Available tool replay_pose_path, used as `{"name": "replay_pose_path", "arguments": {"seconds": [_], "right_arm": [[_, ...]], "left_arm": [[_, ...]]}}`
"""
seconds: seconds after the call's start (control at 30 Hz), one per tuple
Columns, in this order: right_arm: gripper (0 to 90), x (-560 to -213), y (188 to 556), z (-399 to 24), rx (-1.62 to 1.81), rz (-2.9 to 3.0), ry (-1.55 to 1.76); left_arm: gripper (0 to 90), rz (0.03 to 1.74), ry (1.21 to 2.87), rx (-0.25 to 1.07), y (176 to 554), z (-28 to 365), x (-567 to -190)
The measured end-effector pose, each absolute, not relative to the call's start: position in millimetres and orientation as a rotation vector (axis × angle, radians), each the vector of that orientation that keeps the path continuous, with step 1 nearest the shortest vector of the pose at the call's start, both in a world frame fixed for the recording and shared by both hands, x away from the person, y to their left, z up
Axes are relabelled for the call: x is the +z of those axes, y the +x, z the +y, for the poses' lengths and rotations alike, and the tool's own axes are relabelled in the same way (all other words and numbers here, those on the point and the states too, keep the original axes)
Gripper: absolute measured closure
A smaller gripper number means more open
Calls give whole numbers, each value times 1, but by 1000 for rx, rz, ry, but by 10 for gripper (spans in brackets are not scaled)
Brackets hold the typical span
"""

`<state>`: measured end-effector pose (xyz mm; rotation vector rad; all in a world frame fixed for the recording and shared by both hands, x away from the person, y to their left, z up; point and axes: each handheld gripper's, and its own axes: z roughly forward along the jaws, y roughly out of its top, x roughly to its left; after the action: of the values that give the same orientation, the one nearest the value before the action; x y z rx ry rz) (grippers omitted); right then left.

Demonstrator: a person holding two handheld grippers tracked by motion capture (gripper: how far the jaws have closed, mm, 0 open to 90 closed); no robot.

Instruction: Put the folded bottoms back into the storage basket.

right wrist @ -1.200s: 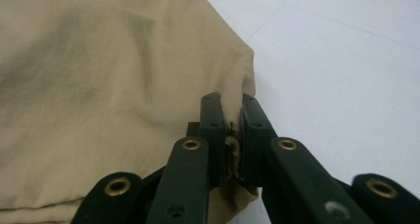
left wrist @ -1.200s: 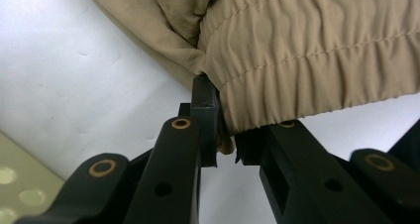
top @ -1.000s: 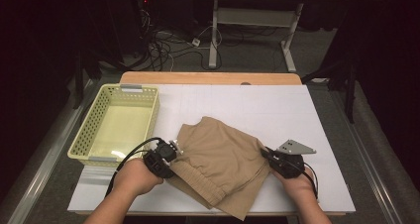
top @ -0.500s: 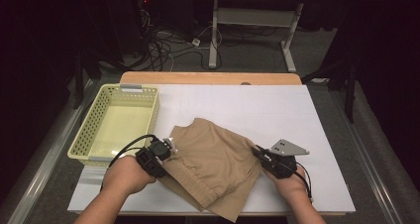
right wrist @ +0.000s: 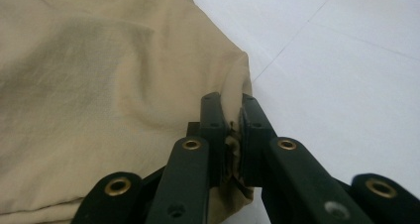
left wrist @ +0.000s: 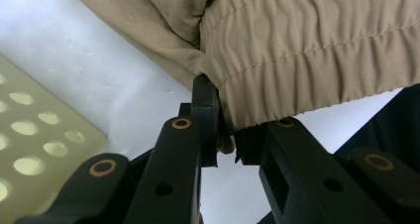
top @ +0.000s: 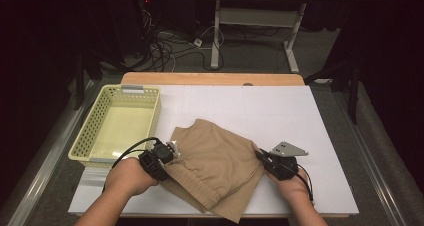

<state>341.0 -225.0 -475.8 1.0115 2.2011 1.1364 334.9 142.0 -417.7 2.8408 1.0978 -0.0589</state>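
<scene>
A pair of tan shorts (top: 217,163) lies folded on the white table top (top: 280,111), its lower corner hanging over the near edge. My left gripper (top: 170,150) is shut on the shorts' left side at the gathered elastic waistband (left wrist: 297,50), with cloth pinched between its black jaws (left wrist: 225,130). On the right edge of the shorts (right wrist: 99,95), my right gripper (top: 261,156) is shut on a fold of the fabric (right wrist: 234,125). A hand holds each gripper from the near side.
A pale yellow perforated basket (top: 117,126) stands empty at the table's left, close to my left gripper; its wall (left wrist: 34,149) appears in the left gripper view. A wooden strip (top: 212,78) borders the far edge. Cables and a desk frame lie on the floor beyond.
Both hands have shifted a little to the left with the shorts still gripped, and the shorts have moved left with them. The jaws stayed closed.
</scene>
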Motion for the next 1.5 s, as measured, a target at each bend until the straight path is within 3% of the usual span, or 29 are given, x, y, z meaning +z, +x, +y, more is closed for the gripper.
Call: {"name": "replay_pose_path", "arguments": {"seconds": [0.63,1.5], "right_arm": [[849,-437,351,-200,1206,2206,917],[846,-440,362,-189,1222,2188,973]], "left_arm": [[803,1133,2832,-3,337,158,-385],[801,1133,2867,-43,356,160,-377]]}}
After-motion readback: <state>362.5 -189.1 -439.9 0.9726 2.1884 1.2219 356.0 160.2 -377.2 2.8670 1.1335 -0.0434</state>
